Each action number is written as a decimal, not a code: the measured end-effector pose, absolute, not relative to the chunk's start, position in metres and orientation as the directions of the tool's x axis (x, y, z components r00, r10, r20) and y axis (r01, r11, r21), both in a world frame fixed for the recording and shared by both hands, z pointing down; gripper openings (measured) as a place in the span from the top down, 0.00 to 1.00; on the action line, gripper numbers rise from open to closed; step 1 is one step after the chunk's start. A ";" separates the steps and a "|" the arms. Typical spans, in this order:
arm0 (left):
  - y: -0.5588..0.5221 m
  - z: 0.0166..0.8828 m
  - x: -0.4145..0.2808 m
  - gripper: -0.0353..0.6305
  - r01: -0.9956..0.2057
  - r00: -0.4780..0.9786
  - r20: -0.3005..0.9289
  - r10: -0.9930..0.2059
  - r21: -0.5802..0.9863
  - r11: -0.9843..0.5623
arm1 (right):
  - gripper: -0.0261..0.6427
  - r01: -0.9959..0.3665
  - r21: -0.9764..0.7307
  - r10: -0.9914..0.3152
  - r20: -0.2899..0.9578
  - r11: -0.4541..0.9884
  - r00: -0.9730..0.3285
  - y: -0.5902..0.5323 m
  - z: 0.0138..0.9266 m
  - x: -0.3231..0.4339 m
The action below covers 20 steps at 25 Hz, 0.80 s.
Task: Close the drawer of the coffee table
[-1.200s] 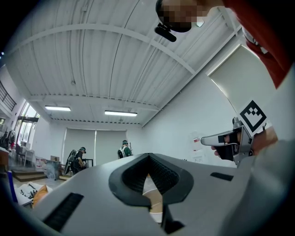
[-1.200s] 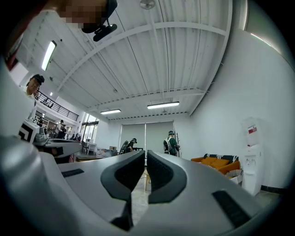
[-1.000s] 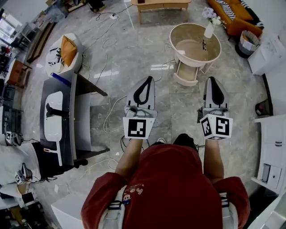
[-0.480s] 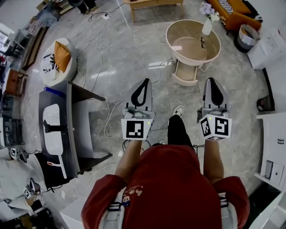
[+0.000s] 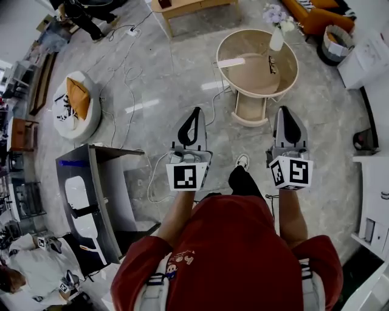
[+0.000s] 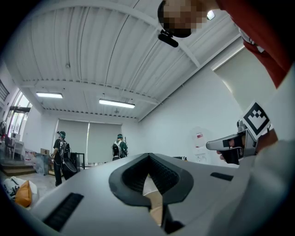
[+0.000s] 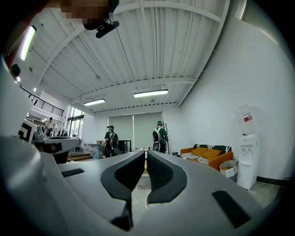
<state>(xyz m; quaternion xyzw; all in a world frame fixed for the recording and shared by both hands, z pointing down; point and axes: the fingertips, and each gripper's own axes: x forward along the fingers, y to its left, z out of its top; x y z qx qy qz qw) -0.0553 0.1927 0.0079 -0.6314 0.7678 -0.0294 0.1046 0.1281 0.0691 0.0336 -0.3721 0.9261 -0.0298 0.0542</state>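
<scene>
The round beige coffee table (image 5: 240,42) stands ahead on the marble floor. Its drawer (image 5: 250,110) is pulled out toward me. A white vase of flowers (image 5: 276,37) and a pair of glasses (image 5: 271,64) rest on the top. My left gripper (image 5: 196,113) is held level, left of the drawer and short of it, its jaws shut on nothing (image 6: 148,156). My right gripper (image 5: 285,112) hovers just right of the drawer's front, jaws also shut and empty (image 7: 146,152). Neither touches the drawer.
An orange sofa (image 5: 316,15) and a bin (image 5: 337,39) are at the back right, with white cabinets (image 5: 374,182) along the right. A grey desk (image 5: 91,200), a white pouf with an orange cushion (image 5: 76,106) and floor cables (image 5: 127,73) lie left. Two people (image 7: 159,138) stand far off.
I have walked forward, and the coffee table and its open drawer have come nearer to both grippers. Both grippers stay shut and side by side.
</scene>
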 end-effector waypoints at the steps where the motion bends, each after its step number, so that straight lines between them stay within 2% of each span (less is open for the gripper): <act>1: 0.180 0.000 -0.062 0.93 -0.964 -0.189 -0.156 -0.970 -0.158 0.213 | 0.92 -0.689 -0.089 -0.695 -0.083 0.719 -0.714 0.058 0.032 0.123; 4: 0.141 -0.014 -0.075 0.93 -0.967 -0.185 -0.218 -0.958 -0.132 0.217 | 0.92 -0.697 -0.079 -0.702 -0.088 0.712 -0.707 0.021 0.027 0.113; 12: 0.047 -0.014 -0.094 0.93 -0.973 -0.030 -0.202 -0.979 -0.220 0.075 | 0.92 -0.764 -0.057 -0.766 -0.059 0.643 -0.640 -0.047 0.031 0.097; 17: -0.009 -0.013 -0.125 0.93 -0.973 0.131 -0.206 -0.970 -0.215 -0.086 | 0.92 -0.865 -0.054 -0.867 -0.064 0.498 -0.495 -0.075 0.029 0.084; 20: -0.031 0.001 -0.147 0.93 -0.964 0.190 -0.162 -0.968 -0.216 -0.153 | 0.92 -0.903 -0.085 -0.906 -0.082 0.421 -0.414 -0.086 0.023 0.067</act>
